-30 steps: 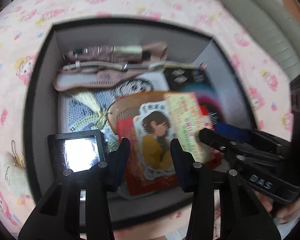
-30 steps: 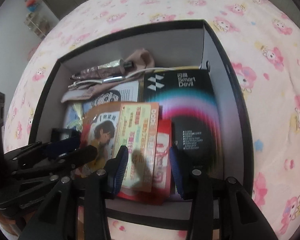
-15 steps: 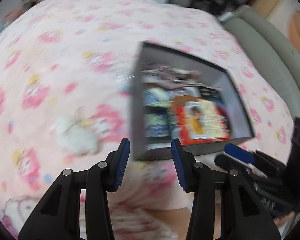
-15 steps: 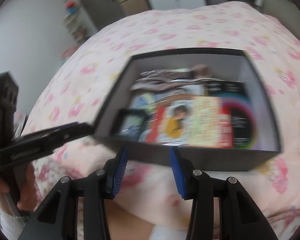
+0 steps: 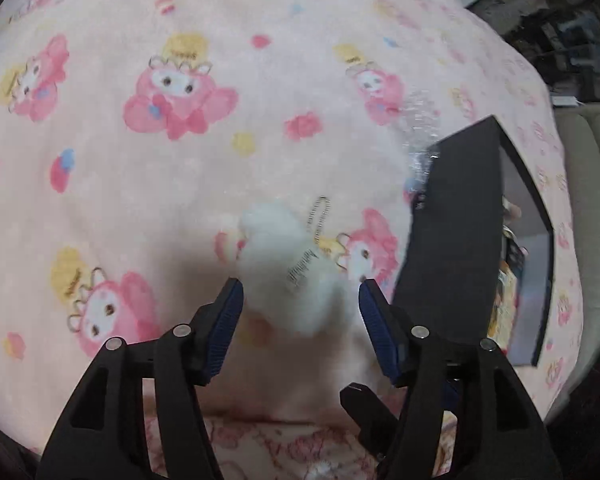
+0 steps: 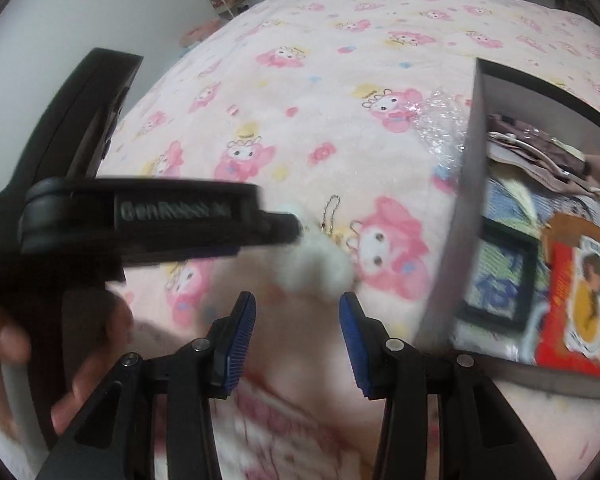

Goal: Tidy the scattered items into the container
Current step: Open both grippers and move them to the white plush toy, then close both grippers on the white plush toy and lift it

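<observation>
While the white plush charm (image 5: 296, 272) lies on the pink bedspread (image 5: 140, 184) just beside the outer wall of the black box (image 5: 456, 240), it is the next item to collect. Its ball chain (image 5: 320, 216) trails away from the body toward the far side. The left gripper (image 5: 300, 312) points steeply down at it; its fingers (image 5: 228, 316) are opening, with the plush partly between them and no pad pressing on it. The right gripper (image 6: 296, 328) hangs nearby, half open and empty, with the plush beyond its tips.

To grasp well, centre the left fingers on the thick body, not on the chain. Lower until the pads straddle the fluff, then close firmly, since the soft pile probably compresses and may slip. Lift clear of the box wall before crossing over it. Place the charm on the items already inside (image 6: 560, 280). A crinkled clear wrapper (image 6: 440, 120) beside the box likely remains to be tidied.
</observation>
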Demonstrator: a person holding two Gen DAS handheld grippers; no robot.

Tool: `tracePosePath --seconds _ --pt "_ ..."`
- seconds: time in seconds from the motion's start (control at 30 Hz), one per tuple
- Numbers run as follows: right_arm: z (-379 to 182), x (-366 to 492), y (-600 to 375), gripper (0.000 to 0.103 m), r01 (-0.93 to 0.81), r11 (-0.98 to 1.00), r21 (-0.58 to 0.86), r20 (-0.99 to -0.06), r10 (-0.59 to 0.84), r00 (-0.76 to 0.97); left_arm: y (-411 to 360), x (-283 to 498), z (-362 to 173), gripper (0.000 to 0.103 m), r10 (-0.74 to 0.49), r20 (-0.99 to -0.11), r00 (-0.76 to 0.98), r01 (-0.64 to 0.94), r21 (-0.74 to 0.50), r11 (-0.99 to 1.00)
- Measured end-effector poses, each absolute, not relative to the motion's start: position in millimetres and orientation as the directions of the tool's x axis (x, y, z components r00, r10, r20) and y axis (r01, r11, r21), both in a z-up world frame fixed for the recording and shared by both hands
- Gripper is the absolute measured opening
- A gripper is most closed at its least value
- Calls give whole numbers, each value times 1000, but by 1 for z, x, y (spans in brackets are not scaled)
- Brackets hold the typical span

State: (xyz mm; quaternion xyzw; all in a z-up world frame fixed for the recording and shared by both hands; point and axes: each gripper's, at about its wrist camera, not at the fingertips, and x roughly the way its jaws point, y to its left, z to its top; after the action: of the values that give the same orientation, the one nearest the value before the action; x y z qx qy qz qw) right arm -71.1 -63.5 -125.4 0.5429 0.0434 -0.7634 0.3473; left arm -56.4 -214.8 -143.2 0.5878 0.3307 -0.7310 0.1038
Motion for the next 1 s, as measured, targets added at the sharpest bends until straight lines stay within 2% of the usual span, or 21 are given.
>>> tracePosePath --seconds 0.07,0.13,0.3,0.33,0.37,0.4,0.47,0.63,0.7,0.83,1.0 --pt "-127 -70 -77 41 580 -779 237 -880 -425 -212 -217 -60 -155 61 217 -939 -268 575 -337 -745" --pt "-128 -72 -84 41 554 -811 188 -895 -374 -244 -222 -61 -162 61 262 -924 -278 586 -379 -716" --pt "-125 -74 -84 44 536 -811 234 -900 -389 -195 -217 -68 -170 61 268 -928 -259 563 -370 -739" --pt "-127 -75 -82 44 520 -824 226 -905 -375 -200 -216 -70 -173 59 280 -928 -246 564 -371 -737" --pt "-129 -76 -81 44 508 -833 219 -908 -365 -206 -216 -72 -177 50 310 -920 -240 562 -392 -728" --pt "-129 -76 -81 44 503 -837 216 -907 -363 -213 -215 -73 -182 49 352 -907 -232 559 -420 -715" --pt "-128 -75 -77 44 489 -841 230 -901 -374 -219 -212 -73 -185 44 389 -893 -227 550 -447 -706" --pt "-142 -77 -57 44 397 -848 350 -888 -435 -147 -196 -59 -162 40 328 -902 -282 487 -429 -761" --pt "-141 -73 -49 44 407 -850 334 -884 -432 -177 -190 -47 -147 40 300 -894 -332 459 -431 -777" --pt "-138 -66 -36 44 441 -806 394 -848 -504 -164 -179 -27 -136 40 364 -840 -402 422 -523 -741" --pt "-136 -54 -28 47 502 -764 405 -832 -536 -144 -162 -8 -130 41 337 -842 -422 396 -505 -767"
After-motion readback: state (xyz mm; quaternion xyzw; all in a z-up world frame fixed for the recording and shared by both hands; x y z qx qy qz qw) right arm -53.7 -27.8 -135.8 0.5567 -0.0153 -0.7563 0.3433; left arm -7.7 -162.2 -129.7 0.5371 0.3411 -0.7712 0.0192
